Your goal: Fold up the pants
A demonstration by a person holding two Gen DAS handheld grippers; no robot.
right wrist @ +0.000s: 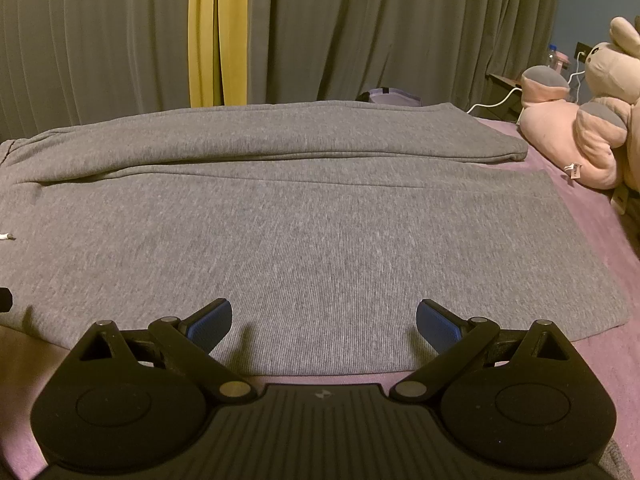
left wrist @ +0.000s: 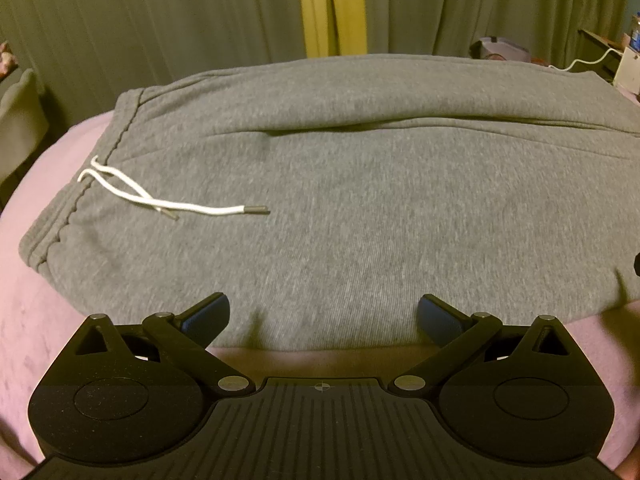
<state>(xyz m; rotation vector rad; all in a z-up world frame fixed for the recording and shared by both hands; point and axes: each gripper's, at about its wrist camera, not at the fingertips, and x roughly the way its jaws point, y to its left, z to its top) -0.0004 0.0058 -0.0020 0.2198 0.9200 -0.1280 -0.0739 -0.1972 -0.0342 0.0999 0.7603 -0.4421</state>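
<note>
Pants (left wrist: 340,208): grey, soft ribbed knit, flat across pink bed (left wrist: 36,320), filling mid-frame; long axis left to right; waistband at left.
Drawstring (left wrist: 160,200): white, metal-tipped, left of centre.
Left gripper (left wrist: 323,317): jaws wide, empty, over near hem edge, waist end.
Right gripper (right wrist: 324,322): jaws wide, empty, over near edge, leg end.

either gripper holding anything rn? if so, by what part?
Nothing held. Left gripper and right gripper are both open, fingers spread over the near edge of the pants, not closed on the fabric.
</note>
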